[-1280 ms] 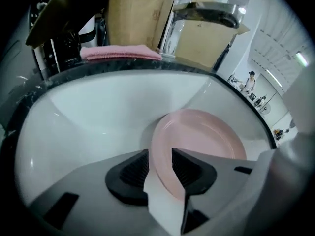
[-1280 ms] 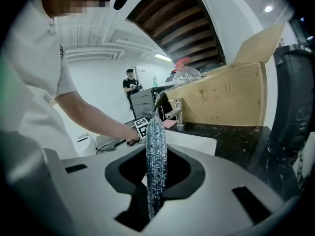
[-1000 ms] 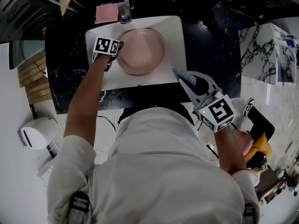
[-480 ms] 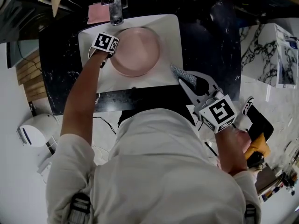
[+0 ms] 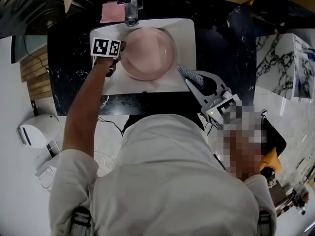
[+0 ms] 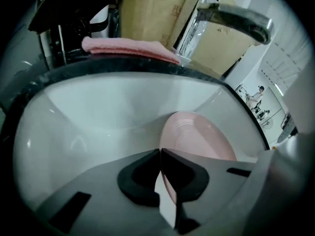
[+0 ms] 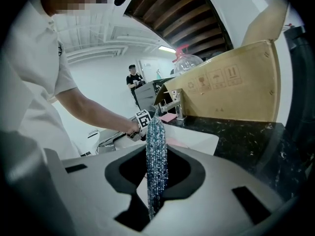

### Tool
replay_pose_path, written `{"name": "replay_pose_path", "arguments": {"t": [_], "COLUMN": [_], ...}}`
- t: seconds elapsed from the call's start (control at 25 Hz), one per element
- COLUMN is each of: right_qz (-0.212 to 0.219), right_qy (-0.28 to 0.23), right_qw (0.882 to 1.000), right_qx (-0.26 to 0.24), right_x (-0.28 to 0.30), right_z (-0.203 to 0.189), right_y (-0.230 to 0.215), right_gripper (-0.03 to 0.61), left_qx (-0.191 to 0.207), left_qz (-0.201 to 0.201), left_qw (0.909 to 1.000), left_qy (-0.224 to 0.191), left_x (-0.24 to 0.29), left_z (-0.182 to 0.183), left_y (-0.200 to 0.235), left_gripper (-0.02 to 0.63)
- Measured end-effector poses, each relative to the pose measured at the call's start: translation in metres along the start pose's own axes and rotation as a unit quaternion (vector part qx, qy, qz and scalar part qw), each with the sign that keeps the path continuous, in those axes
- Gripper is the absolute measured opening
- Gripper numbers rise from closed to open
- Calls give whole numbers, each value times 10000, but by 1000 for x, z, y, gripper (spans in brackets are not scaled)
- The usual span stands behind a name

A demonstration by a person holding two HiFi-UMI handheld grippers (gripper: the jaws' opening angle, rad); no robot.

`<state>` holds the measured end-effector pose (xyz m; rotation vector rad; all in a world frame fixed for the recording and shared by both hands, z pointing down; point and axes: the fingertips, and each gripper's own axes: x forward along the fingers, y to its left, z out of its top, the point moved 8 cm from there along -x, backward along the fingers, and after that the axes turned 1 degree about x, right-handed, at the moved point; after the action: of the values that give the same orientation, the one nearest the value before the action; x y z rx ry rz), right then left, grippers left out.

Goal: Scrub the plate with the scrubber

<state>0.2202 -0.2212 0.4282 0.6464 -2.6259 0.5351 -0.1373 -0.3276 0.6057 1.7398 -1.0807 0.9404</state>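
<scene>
A pink plate (image 5: 147,53) lies in the white sink (image 5: 187,28). My left gripper (image 5: 120,53) is at the plate's left rim. In the left gripper view its jaws have just been closing, and the gripper (image 6: 160,154) is now shut on the rim of the plate (image 6: 197,136), which stands tilted beyond them. My right gripper (image 5: 193,81) hovers over the sink's near right corner, shut on a blue-grey speckled scrubber (image 5: 184,73). In the right gripper view the scrubber (image 7: 156,132) stands upright between the jaws of the gripper (image 7: 157,154), apart from the plate.
A chrome faucet (image 5: 130,9) (image 6: 231,18) rises behind the sink, with a folded pink cloth (image 5: 112,13) (image 6: 128,48) to its left. Black speckled counter (image 5: 221,43) surrounds the basin. A cardboard box (image 7: 231,87) stands at the back. Another person is far off.
The left gripper stays at the plate's left rim. The right gripper with the scrubber has moved a little left, toward the sink's edge.
</scene>
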Motion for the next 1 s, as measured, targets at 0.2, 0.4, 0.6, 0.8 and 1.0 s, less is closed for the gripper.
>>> {"name": "replay_pose_path", "arguments": {"t": [0.2, 0.4, 0.6, 0.8, 1.0], "right_qz": [98, 167, 179, 95, 108], "right_qy": [-91, -166, -225, -341, -355], "right_qw": [9999, 9997, 9992, 9983, 9970], "right_qx": [-85, -72, -267, -453, -685], "right_x": [13, 24, 34, 44, 63], "right_z": [9, 15, 23, 34, 43], "right_y": [10, 22, 40, 57, 80], "right_gripper": [78, 78, 78, 78, 78], "left_qx": [-205, -227, -310, -330, -485], "left_qz": [141, 231, 259, 287, 379], "left_qw": [9991, 9969, 9929, 9873, 9782], "left_qy": [-335, -722, -1123, -1529, -1982], "left_x": [-29, -59, -93, -133, -174], "left_z": [-7, -11, -20, -32, -50], "left_y": [0, -3, -7, -10, -11], "left_gripper": [11, 15, 17, 17, 22]}}
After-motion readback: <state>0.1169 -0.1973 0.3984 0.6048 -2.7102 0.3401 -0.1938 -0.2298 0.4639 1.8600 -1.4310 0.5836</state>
